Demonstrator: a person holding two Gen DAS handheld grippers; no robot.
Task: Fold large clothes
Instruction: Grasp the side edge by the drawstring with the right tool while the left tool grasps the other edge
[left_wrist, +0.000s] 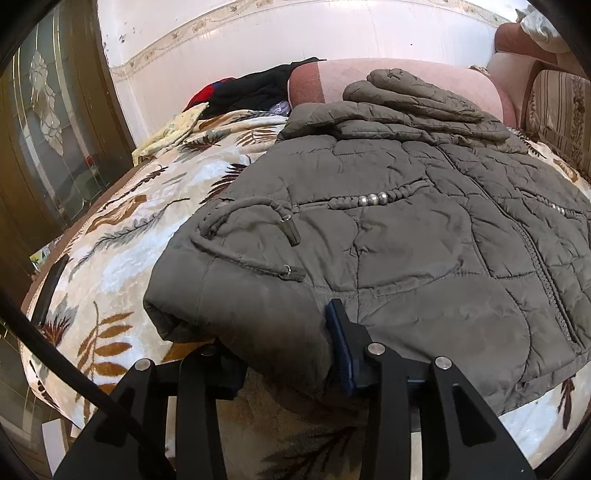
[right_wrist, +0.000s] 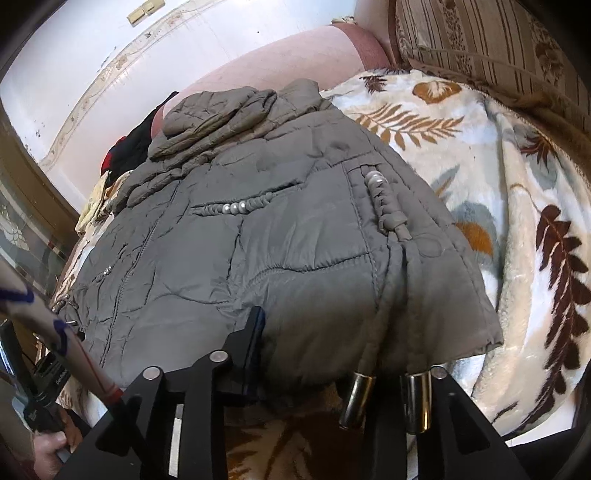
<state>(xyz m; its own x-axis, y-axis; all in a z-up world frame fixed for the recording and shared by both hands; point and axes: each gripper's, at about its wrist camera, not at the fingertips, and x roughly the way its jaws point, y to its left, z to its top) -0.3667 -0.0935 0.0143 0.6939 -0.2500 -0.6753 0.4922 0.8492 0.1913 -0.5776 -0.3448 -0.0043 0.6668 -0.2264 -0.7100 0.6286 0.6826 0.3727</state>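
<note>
Lying spread on a plush cream blanket with brown and grey leaf prints (left_wrist: 122, 221), the quilted grey-green padded jacket (left_wrist: 424, 240) filled most of the left wrist view, its hem toward the camera and its folded sleeve up by a pink bolster cushion (left_wrist: 406, 70). The left gripper (left_wrist: 284, 350) was clenched on the hem near the jacket's corner: one blue-padded finger pressed on top of the fabric and the other was under the edge. A pile of black and red clothes (left_wrist: 255, 88) lay farther back by the wall. In the right wrist view, the right gripper (right_wrist: 332, 354) grasped the other part of the same hem, one finger on top and the other hidden under the cloth. Two shiny metal cord ends (right_wrist: 384, 398) hung below the hem. A person's hand (right_wrist: 48, 450) showed in the lower left corner.
</note>
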